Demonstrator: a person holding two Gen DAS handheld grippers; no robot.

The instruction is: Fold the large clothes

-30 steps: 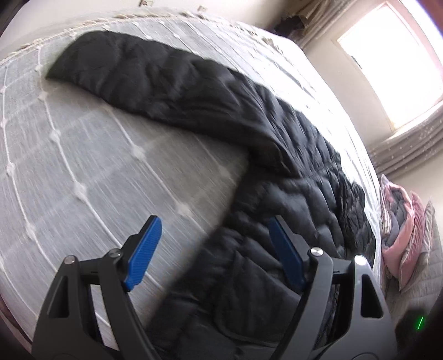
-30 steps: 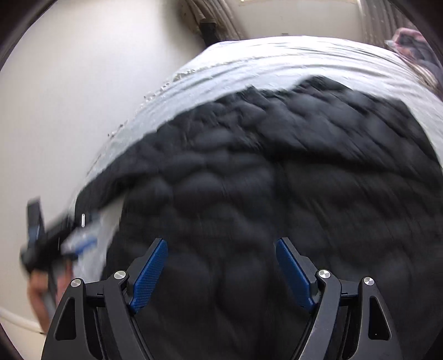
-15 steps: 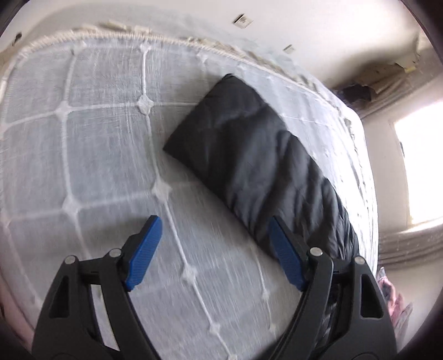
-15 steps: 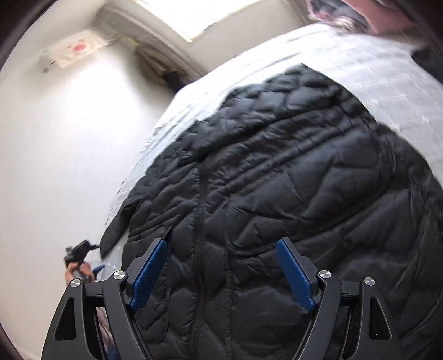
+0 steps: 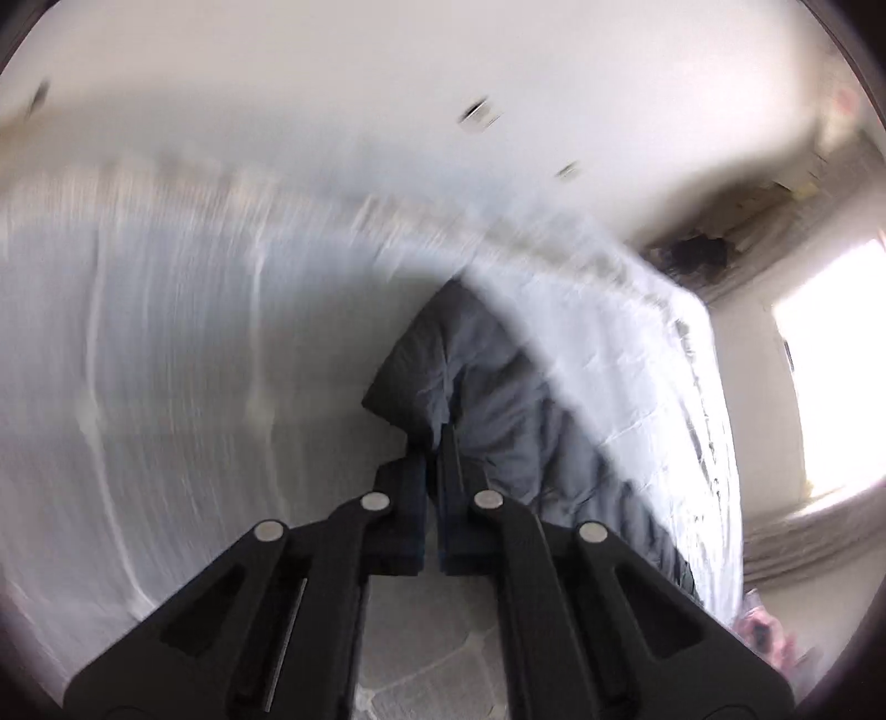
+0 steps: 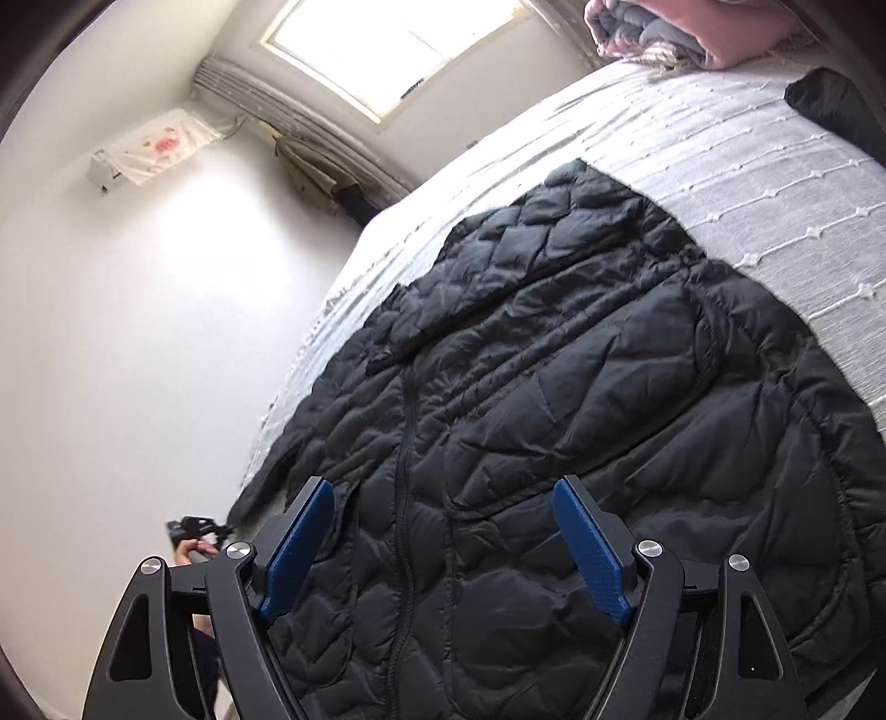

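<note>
Left gripper: fingers pressed together, pinching the end of a sleeve of the jacket; view heavily motion-blurred.

Right gripper: fingers spread wide, blue pads apart, holding nothing; poised just above the jacket's lower front, whether touching cannot be told.

Jacket: one, black, quilted, zipped down the middle; lies front-up and spread flat on the bed. Collar end points toward the window. One sleeve runs off toward the bed's edge, where the left gripper and the hand holding it show small in the right wrist view.

Bed: one, covered with a white textured bedspread.

Folded bedding: one pile, pink and grey, at the far end of the bed.

Window: one, bright.

Wall air conditioner: one, under a printed cover, high on the wall.

No containers in view.
</note>
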